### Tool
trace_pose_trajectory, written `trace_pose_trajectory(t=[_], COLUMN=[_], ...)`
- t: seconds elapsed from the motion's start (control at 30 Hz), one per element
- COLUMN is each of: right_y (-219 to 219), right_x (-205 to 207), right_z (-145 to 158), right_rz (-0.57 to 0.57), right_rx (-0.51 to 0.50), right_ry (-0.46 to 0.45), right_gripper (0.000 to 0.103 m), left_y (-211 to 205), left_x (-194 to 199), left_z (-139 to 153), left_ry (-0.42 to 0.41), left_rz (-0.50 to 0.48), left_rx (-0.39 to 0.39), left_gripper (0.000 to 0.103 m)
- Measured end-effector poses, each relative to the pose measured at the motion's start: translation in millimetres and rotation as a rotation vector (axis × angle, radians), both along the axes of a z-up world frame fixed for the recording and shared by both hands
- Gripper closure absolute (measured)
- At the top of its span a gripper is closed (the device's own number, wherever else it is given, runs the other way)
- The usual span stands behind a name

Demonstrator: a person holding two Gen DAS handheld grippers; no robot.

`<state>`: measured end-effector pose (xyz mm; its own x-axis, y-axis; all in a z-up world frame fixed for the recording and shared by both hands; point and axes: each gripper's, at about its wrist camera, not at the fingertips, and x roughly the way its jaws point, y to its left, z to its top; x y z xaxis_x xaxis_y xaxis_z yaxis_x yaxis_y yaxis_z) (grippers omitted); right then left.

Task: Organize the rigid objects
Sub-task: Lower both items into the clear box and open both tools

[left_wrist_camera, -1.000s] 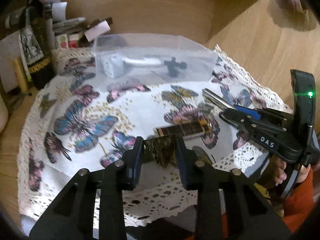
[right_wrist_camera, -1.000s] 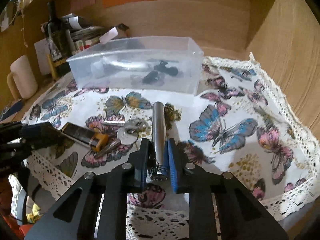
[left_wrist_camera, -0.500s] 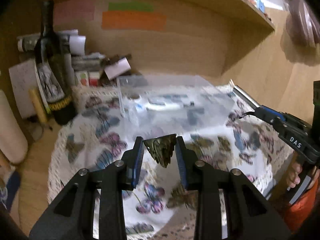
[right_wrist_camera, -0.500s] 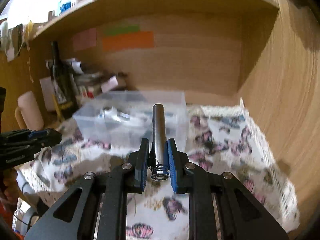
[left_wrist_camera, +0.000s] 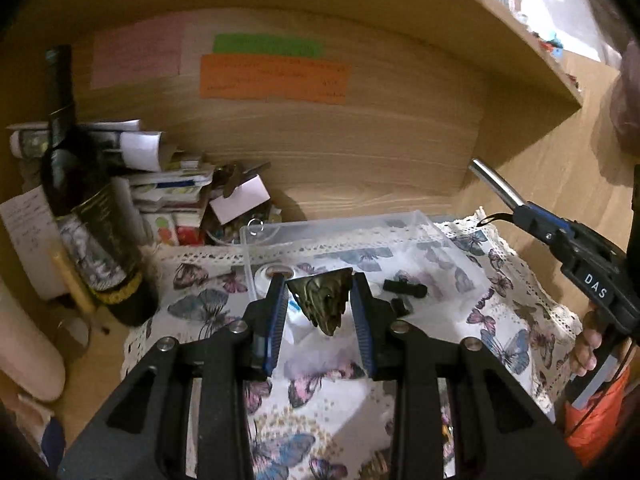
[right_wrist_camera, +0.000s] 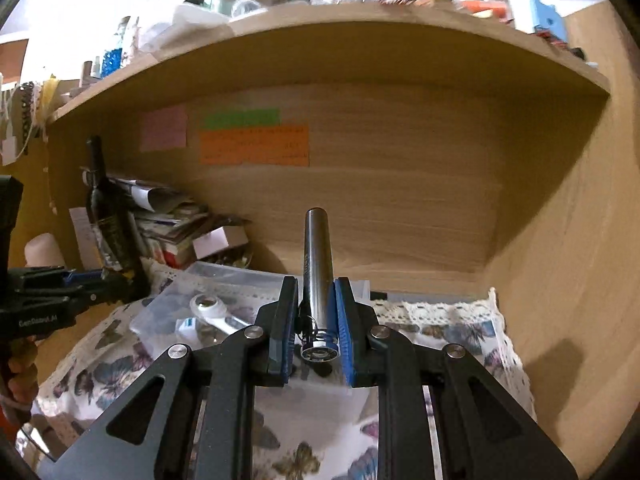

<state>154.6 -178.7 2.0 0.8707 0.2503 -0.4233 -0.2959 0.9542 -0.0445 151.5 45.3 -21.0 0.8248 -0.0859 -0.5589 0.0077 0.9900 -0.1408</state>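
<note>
My left gripper (left_wrist_camera: 319, 292) is shut on a dark bronze triangular piece (left_wrist_camera: 323, 298) and holds it in the air over the near part of a clear plastic bin (left_wrist_camera: 336, 226). The bin holds a white object (left_wrist_camera: 266, 274) and black parts (left_wrist_camera: 404, 288). My right gripper (right_wrist_camera: 316, 300) is shut on a silver metal cylinder (right_wrist_camera: 317, 256) that points up and away, above the bin (right_wrist_camera: 240, 276). The right gripper (left_wrist_camera: 524, 210) also shows in the left wrist view with the cylinder (left_wrist_camera: 494, 184).
A dark wine bottle (left_wrist_camera: 80, 208) stands left of the bin, with stacked papers and boxes (left_wrist_camera: 176, 196) behind. The butterfly tablecloth (left_wrist_camera: 512, 320) covers the table. Wooden back wall (left_wrist_camera: 360, 140) and side wall (right_wrist_camera: 568, 240) close in the space. A shelf (right_wrist_camera: 320, 36) is overhead.
Both grippers have lifted off the tablecloth with their objects and moved forward over the bin. The views now tilt up toward the back wall and shelf.
</note>
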Motion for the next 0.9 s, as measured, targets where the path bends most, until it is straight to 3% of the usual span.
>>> trace_pose_trajectory(t=[0.23, 0.5, 0.9], right_y=[7.8, 4.6, 8.0], right_x=[43.1, 77.1, 83.9], right_z=[-29.0, -73.0, -80.2], right_rz=[-0.014, -0.058, -0.069], right_rx=[-0.046, -0.11, -0.153], right_ry=[0.097, 0.236, 0.297], right_gripper=[0.086, 0.086, 0.086], left_y=[-5.6, -26.5, -36.2], left_x=[47.5, 84.5, 98.8], left_z=[-23.1, -54.5, -66.0], left_ry=[0.104, 0.211, 0.263], left_rz=[-0.002, -0.068, -0.076], left_rx=[0.014, 0.045, 0.068], left_gripper=[0.071, 0.071, 0.068])
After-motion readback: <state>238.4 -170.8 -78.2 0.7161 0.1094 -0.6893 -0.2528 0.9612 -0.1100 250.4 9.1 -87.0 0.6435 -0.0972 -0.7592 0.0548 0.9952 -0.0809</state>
